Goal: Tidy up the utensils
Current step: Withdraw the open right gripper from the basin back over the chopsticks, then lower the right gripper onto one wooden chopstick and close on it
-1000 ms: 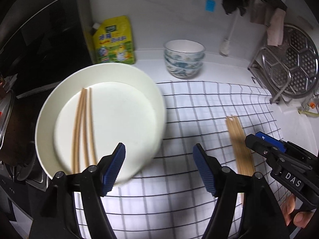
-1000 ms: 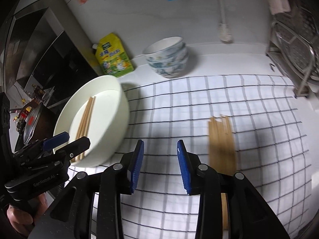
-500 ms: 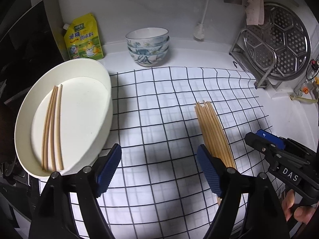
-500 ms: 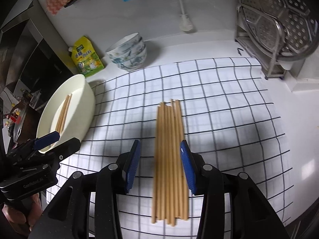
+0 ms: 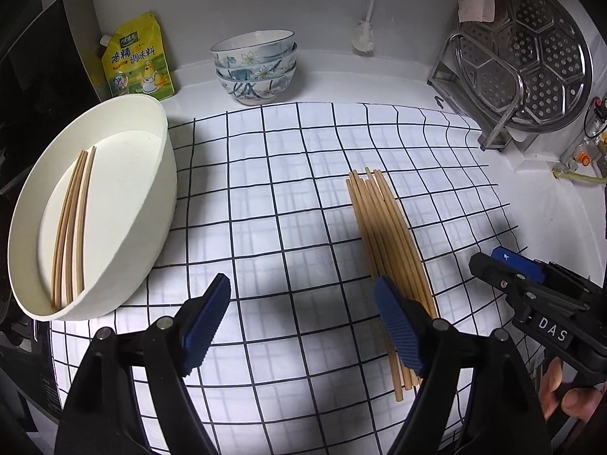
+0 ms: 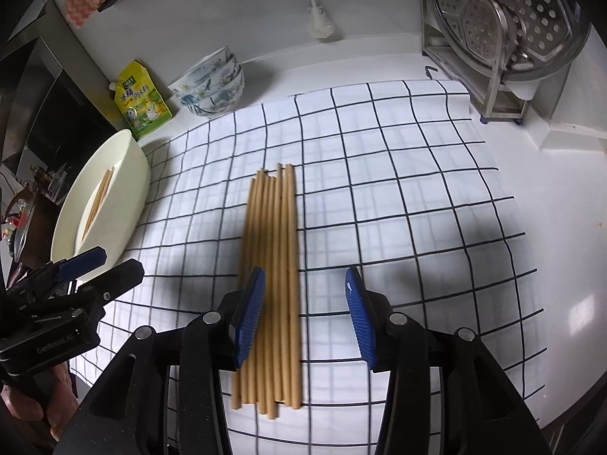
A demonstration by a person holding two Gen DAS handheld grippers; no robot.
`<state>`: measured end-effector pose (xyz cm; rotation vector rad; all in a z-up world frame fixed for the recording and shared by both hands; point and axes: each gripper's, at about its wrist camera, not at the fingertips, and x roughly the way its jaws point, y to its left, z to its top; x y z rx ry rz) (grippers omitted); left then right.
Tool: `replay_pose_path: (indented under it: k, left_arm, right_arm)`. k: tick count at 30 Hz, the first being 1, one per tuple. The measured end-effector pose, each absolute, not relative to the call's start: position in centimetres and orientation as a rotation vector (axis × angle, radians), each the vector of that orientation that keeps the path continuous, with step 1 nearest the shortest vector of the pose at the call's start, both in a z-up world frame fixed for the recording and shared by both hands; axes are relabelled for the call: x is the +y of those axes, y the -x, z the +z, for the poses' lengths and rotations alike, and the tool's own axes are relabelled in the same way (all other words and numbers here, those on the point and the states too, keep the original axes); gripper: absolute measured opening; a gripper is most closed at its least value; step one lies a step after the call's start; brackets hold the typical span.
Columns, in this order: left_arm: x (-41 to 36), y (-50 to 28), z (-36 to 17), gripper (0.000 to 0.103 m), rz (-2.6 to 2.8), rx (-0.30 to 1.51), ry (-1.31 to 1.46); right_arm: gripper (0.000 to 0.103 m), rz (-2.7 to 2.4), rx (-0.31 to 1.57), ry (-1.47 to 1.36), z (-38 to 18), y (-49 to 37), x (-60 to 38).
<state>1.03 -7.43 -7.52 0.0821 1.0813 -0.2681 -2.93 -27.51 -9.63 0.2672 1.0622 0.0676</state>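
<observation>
Two views give us the counter. From the left wrist, our left gripper (image 5: 301, 320) hangs over the checked cloth (image 5: 288, 174) with its jaws spread wide and nothing between them; they have just been opening. The bundle of loose chopsticks (image 5: 383, 227) lies on the cloth just past its right pad, running away from us. The cream basin (image 5: 151, 197) sits at the cloth's left edge with a few chopsticks in the basin (image 5: 72, 223) lying lengthwise. Stacked patterned bowls (image 5: 254, 66) and a yellow seasoning pouch (image 5: 136, 60) stand at the back wall.

From the right wrist, our right gripper (image 6: 305, 318) has its jaws partly apart, also just opening, gripping nothing. The loose chopsticks (image 6: 271, 235) lie beneath its left pad, reaching into the gap, untouched as far as we can tell. A steel rack (image 6: 504, 38) stands at the far right.
</observation>
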Motion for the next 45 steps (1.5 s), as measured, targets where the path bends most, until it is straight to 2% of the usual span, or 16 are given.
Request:
replay_pose_path:
  k: [24,45]
  left_arm:
    - [-9.6,-0.7,-12.0,0.077,-0.229,1.152,-0.128]
    - [-10.4,-0.4,-13.4,0.077,-0.257,1.169,-0.105]
  right_arm:
    - [0.043,0.111,1.148,-0.215,-14.6,2.7,-27.1]
    - [0.043,0.067,1.131,-0.089,-15.2,2.3,-26.7]
